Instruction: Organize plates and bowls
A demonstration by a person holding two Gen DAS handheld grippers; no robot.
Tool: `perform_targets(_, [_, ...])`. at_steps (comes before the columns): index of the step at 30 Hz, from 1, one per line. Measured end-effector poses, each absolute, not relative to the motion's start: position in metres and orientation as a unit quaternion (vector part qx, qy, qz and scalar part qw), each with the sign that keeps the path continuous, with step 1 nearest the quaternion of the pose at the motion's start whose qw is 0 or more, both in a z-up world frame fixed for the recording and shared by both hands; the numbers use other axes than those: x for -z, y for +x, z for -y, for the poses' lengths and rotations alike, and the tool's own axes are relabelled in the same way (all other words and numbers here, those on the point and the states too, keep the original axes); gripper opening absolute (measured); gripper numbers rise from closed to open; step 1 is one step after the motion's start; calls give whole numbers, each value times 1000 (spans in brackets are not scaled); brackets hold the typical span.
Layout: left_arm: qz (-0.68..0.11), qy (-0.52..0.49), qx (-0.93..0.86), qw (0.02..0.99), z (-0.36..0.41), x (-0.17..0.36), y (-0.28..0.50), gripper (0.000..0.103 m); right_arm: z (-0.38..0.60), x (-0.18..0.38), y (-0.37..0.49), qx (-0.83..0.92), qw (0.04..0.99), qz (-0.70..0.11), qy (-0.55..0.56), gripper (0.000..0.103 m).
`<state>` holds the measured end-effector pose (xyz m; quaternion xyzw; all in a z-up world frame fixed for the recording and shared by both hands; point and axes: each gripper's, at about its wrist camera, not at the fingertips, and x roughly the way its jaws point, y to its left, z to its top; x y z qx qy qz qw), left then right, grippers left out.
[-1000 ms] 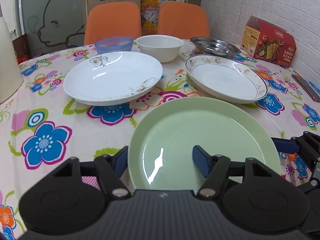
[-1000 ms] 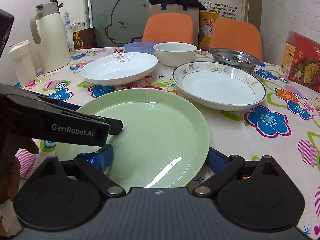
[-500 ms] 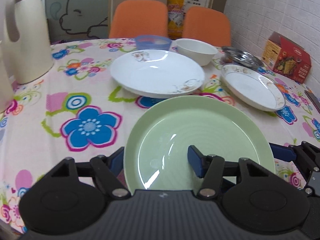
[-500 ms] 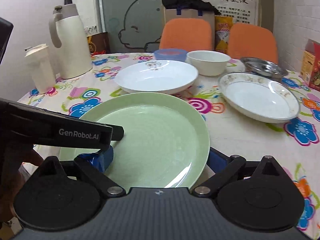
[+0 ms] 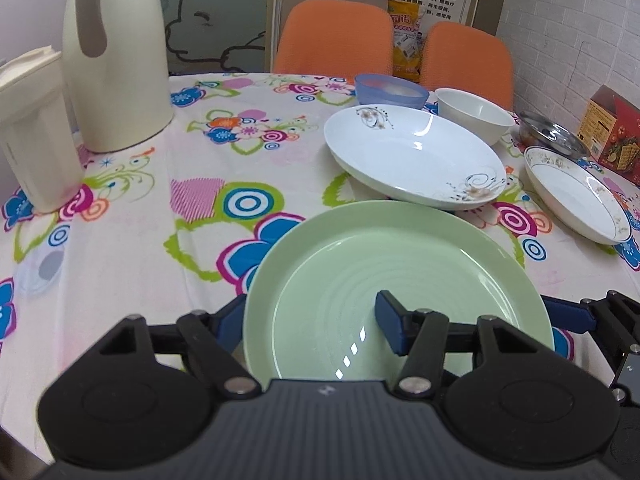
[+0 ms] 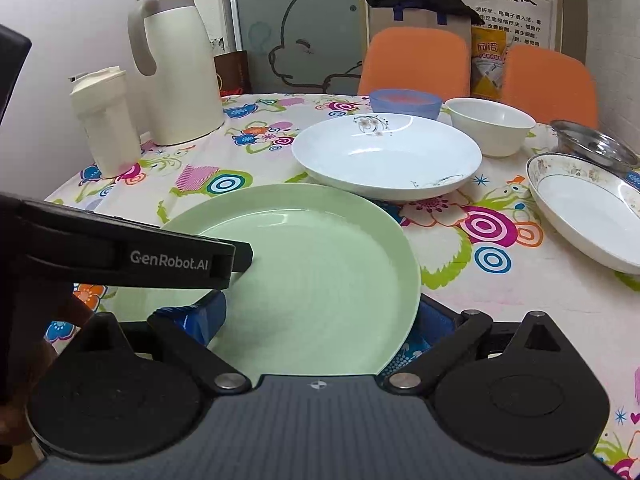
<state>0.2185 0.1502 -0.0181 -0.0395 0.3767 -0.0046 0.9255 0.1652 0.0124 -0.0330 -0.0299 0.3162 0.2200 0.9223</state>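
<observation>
Green plate gripped on both sides, near edge of table.

Left gripper pinches the plate's left rim, one finger over, one under; right gripper pinches its right rim likewise. Count: 3 plates (green near; white plate just beyond it; patterned plate right), 3 bowls far (blue bowl, white bowl, metal bowl), 1 jug, 1 cup, far left.
</observation>
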Motion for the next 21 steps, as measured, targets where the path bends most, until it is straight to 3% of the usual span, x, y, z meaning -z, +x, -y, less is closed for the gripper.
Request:
perform_targets(2, [-373,-42,6,927,-151,19,218,59,-14,34,164,-222,922,-314,-39,87])
perform_targets(4, [-375,-46,17,926,-153,20,219,67,-14,33,165,-236,917,-318,-58,86])
perform_targets(9, [-347,-68,13,935,-175,2,223,71,24,5,177,-210,935,-283,-31,85])
perform_targets(14, [-315,-60,15,947,-188,-27,278,71,22,-15,247,-189,938,-289,-39,85])
perform_targets(21, [-350,-34,41,935,-171,-18,372,71,8,12,329,-166,921,-350,-39,85])
